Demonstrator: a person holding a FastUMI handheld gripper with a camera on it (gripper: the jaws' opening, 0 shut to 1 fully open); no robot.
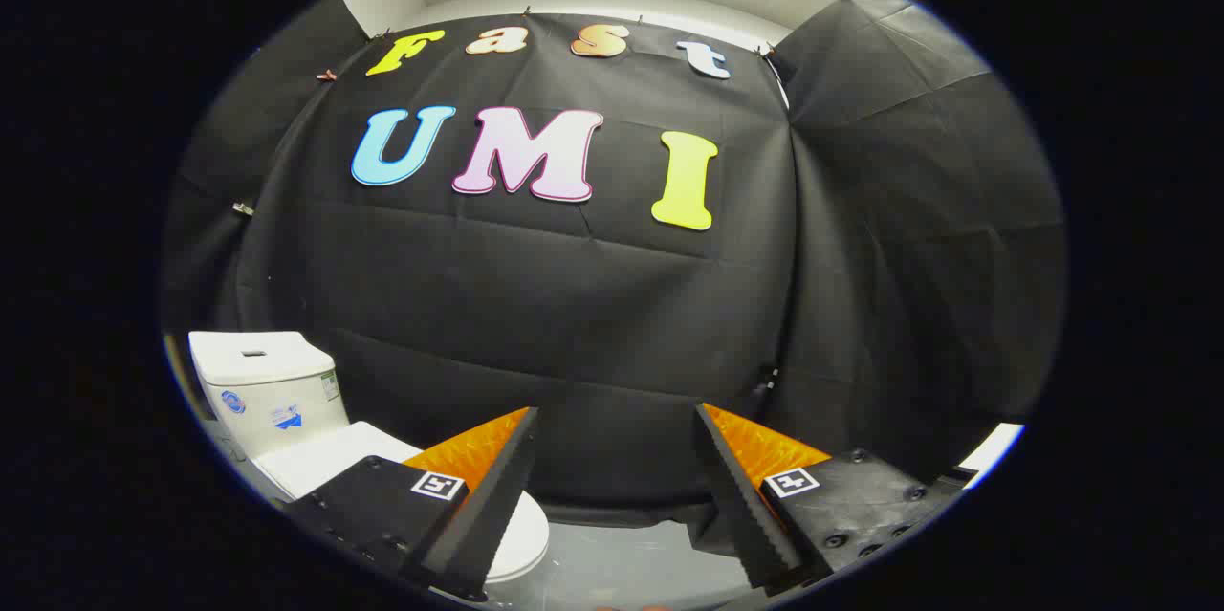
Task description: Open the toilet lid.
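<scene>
Gripper view: gripper (617,420) fingers spread wide, holding nothing, likely pre-approach.
Toilet lid (382,472): down, behind left finger.
Tank (263,391): behind lid.

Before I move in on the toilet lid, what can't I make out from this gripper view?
- Toilet lid: its near part is hidden behind the left finger, so the front lip is not readable.
- Bowl and base: covered by that finger and cut off by the picture's edge.
- Stickers on the tank: too small to tell.
- Floor ahead: a thin strip shows.
- Gripper: jaws open, holding nothing, toilet off to their left.
</scene>
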